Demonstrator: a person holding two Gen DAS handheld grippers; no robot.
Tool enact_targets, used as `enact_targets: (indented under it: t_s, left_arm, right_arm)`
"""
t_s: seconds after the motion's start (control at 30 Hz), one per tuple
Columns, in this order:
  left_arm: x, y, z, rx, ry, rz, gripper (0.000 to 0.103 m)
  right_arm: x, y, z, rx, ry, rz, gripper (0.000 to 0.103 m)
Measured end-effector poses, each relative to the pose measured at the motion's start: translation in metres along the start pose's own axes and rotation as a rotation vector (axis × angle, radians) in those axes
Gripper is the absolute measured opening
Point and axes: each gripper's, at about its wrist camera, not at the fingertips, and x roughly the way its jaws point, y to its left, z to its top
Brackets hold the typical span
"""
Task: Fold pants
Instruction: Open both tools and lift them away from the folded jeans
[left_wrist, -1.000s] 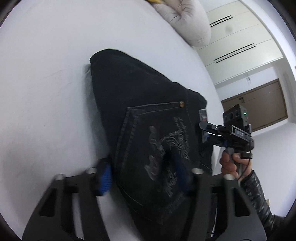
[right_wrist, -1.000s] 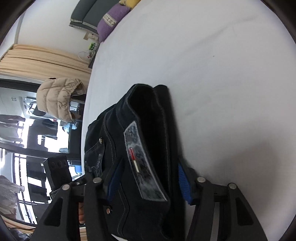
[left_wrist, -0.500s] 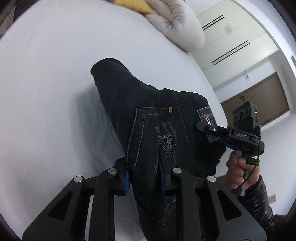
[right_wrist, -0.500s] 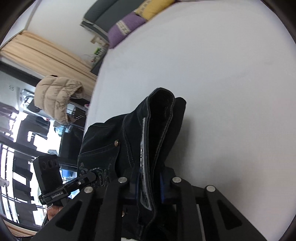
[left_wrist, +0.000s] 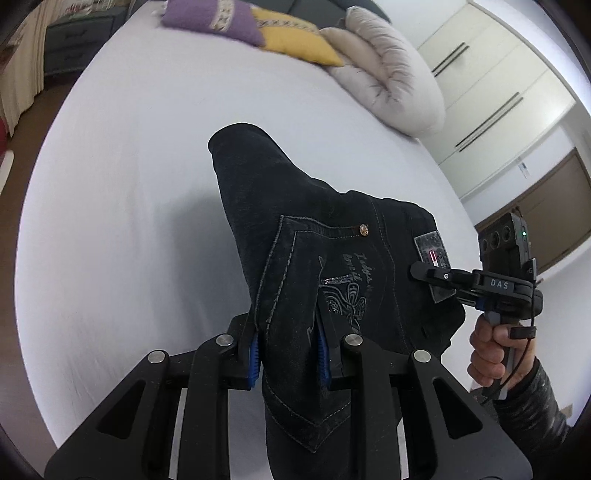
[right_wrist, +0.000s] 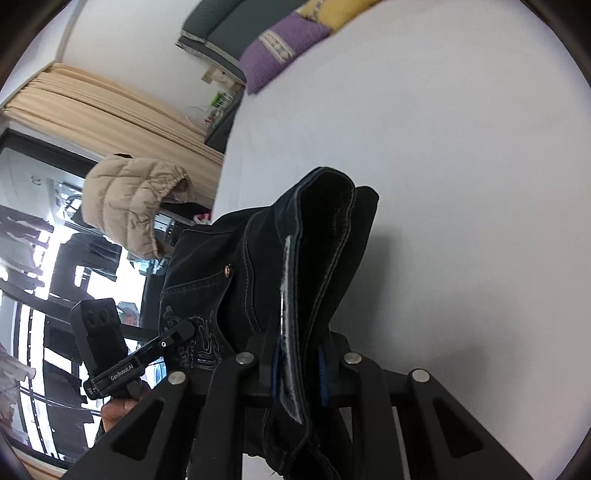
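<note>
Both grippers grasp the black jeans (left_wrist: 314, 258) (lifted off the white bed (left_wrist: 129, 184)): left gripper (left_wrist: 288, 350) at 6 o'clock, right gripper (right_wrist: 299, 369) on the waistband.

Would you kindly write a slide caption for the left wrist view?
Left gripper and right gripper both clamp dark jeans, raised above a white bed.

A second ago both sets of jaws stood wide around the dark blue denim pants (left_wrist: 317, 266); now the left gripper (left_wrist: 288, 350) and right gripper (right_wrist: 299, 369) pinch the fabric between their pads, and the waist end rises off the white bedsheet (left_wrist: 122, 221).
</note>
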Motion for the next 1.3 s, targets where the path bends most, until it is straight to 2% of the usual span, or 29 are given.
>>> enact_targets:
  t_s: [0.1,0.13,0.2,0.3,0.33,0.37,0.47,0.5,0.57,0.63,0.67,0.73,0.8,0.9,0.97,1.0,1.03,1.07,1.13,1.2,1.3]
  left_arm:
    - [0.022,0.040,-0.004,-0.056,0.029,-0.019,0.023]
    - [0.030,0.052,-0.009,-0.080,0.034,-0.025,0.026]
    - [0.040,0.072,-0.020,-0.142,0.012,-0.073,0.034]
    - [0.040,0.091,-0.032,-0.205,-0.038,-0.178,0.036]
    - [0.039,0.093,-0.033,-0.204,-0.045,-0.186,0.036]
    - [0.039,0.094,-0.034,-0.199,-0.051,-0.187,0.036]
    - [0.034,0.094,-0.033,-0.194,-0.075,-0.152,0.039]
    - [0.027,0.095,-0.036,-0.198,-0.096,-0.144,0.043]
    - [0.014,0.090,-0.046,-0.206,-0.152,-0.126,0.056]
    - [-0.008,0.080,-0.060,-0.184,-0.202,-0.073,0.067]
    - [-0.019,0.068,-0.071,-0.158,-0.223,-0.045,0.069]
    - [-0.045,0.043,-0.088,-0.073,-0.276,0.048,0.078]
    - [-0.070,0.015,-0.104,-0.011,-0.339,0.119,0.082]
    - [-0.111,-0.042,-0.122,0.056,-0.478,0.221,0.095]
    - [-0.141,-0.077,-0.135,0.103,-0.597,0.286,0.101]
    - [-0.157,-0.089,-0.141,0.128,-0.654,0.323,0.103]
    - [-0.173,-0.108,-0.151,0.154,-0.723,0.394,0.103]
    - [-0.182,-0.120,-0.156,0.171,-0.753,0.428,0.103]
    - [-0.200,-0.146,-0.168,0.236,-0.811,0.493,0.103]
    - [-0.216,-0.165,-0.176,0.261,-0.845,0.585,0.103]
    - [-0.235,-0.188,-0.190,0.238,-0.877,0.693,0.103]
  right_arm:
    - [0.030,-0.020,0.003,0.055,0.041,-0.016,0.019]
    - [0.036,-0.026,0.003,0.070,0.047,-0.013,0.023]
    - [0.042,-0.047,0.000,0.124,0.043,0.018,0.030]
    - [0.041,-0.068,-0.008,0.167,0.018,0.122,0.031]
    - [0.041,-0.067,-0.010,0.165,0.013,0.132,0.033]
    - [0.039,-0.067,-0.012,0.161,0.008,0.140,0.035]
    - [0.026,-0.064,-0.020,0.159,-0.032,0.136,0.053]
    - [0.021,-0.064,-0.023,0.162,-0.047,0.134,0.060]
    - [0.005,-0.065,-0.033,0.180,-0.095,0.101,0.062]
    - [-0.013,-0.068,-0.047,0.196,-0.137,0.050,0.064]
    - [-0.024,-0.064,-0.057,0.188,-0.163,0.006,0.065]
    - [-0.041,-0.055,-0.070,0.153,-0.196,-0.053,0.065]
    - [-0.064,-0.038,-0.088,0.093,-0.258,-0.113,0.065]
    - [-0.099,-0.005,-0.113,-0.004,-0.367,-0.202,0.074]
    - [-0.125,0.023,-0.132,-0.095,-0.452,-0.261,0.078]
    - [-0.134,0.034,-0.140,-0.137,-0.486,-0.292,0.083]
    - [-0.146,0.049,-0.151,-0.194,-0.533,-0.339,0.089]
    - [-0.152,0.061,-0.155,-0.226,-0.562,-0.362,0.091]
    - [-0.174,0.087,-0.172,-0.314,-0.657,-0.397,0.103]
    - [-0.197,0.111,-0.187,-0.375,-0.755,-0.402,0.103]
    - [-0.220,0.135,-0.205,-0.409,-0.835,-0.373,0.103]
